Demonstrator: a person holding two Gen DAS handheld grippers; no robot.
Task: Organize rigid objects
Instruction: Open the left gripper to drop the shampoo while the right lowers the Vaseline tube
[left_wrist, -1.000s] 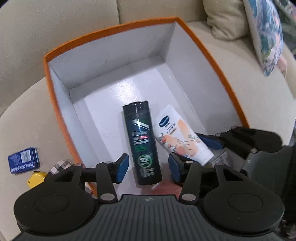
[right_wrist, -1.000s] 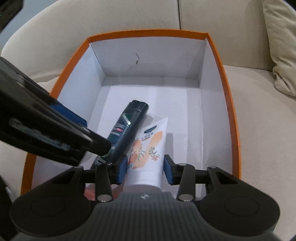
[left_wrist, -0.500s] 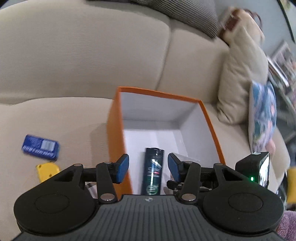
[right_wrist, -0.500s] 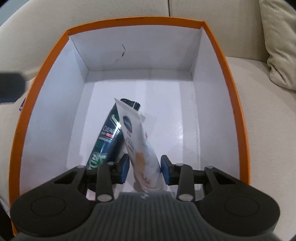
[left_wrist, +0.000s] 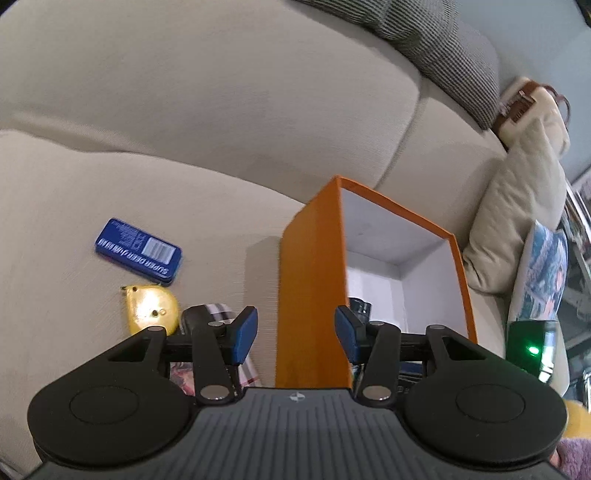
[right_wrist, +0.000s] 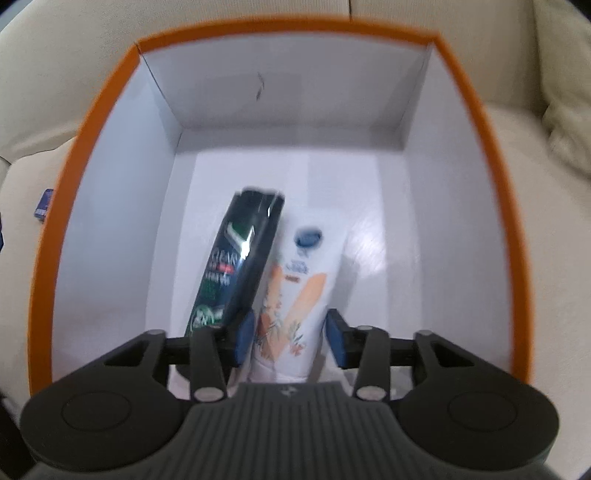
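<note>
An orange box (right_wrist: 92, 140) with white inside sits on a beige sofa; it also shows in the left wrist view (left_wrist: 310, 295). Inside lie a dark green shampoo bottle (right_wrist: 236, 262) and a white tube with orange print (right_wrist: 299, 291), side by side. My right gripper (right_wrist: 290, 341) is open around the tube's lower end, with a gap on the right side. My left gripper (left_wrist: 295, 334) is open and empty, outside the box, facing its left wall. A blue tin (left_wrist: 138, 251) and a yellow tape measure (left_wrist: 149, 308) lie on the sofa to the left.
A checked item (left_wrist: 221, 314) lies near my left fingertip (left_wrist: 243, 332). Beige and patterned cushions (left_wrist: 517, 229) stand right of the box. The sofa back (left_wrist: 221, 92) rises behind. A device with a green light (left_wrist: 532, 349) is at the right.
My left gripper has pulled out of the box and swung left, now facing its outer wall. My right gripper has opened and the tube lies flat beside the bottle.
</note>
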